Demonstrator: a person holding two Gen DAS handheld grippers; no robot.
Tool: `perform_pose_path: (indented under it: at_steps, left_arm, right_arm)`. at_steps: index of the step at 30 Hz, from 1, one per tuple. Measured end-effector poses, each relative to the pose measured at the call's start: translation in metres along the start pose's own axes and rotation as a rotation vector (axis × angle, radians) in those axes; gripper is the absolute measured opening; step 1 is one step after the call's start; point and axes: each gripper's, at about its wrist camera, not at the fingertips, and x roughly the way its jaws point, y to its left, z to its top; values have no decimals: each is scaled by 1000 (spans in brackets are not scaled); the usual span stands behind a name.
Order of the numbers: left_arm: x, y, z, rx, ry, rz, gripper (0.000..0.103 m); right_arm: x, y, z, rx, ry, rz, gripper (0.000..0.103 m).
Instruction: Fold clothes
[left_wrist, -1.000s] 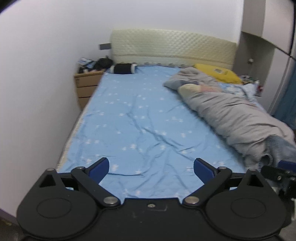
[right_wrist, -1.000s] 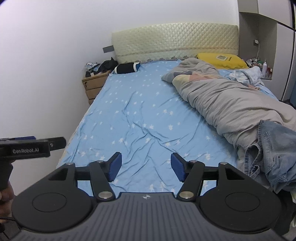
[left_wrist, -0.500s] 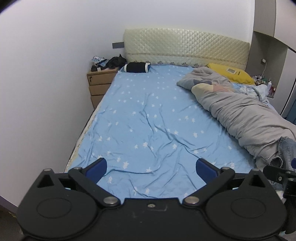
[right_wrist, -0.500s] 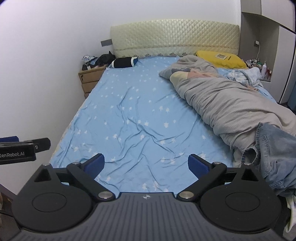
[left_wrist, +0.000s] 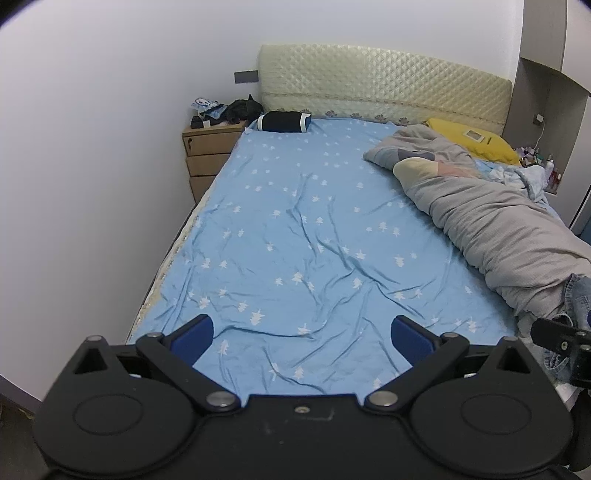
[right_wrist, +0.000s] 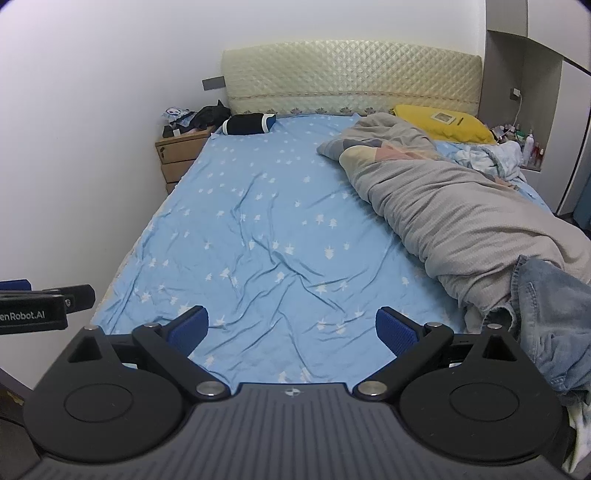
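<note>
You are holding the left gripper and right gripper wide open and empty above the bed. The jeans are lying near right, against the grey duvet; grabbing there risks pinching duvet too.

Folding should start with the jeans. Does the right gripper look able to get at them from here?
Probably yes. The right gripper is open and empty, and the jeans lie uncovered on the grey duvet just beside it, with nothing in between.

"enRobot.AI" on the left gripper
</note>
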Motion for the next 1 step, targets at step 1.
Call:
perform_pose_path:
  at_steps: [1]
  left_arm:
    - [0, -1, 1, 2, -1, -1, 103]
  right_arm:
    - [0, 0, 0, 0, 0, 0, 99]
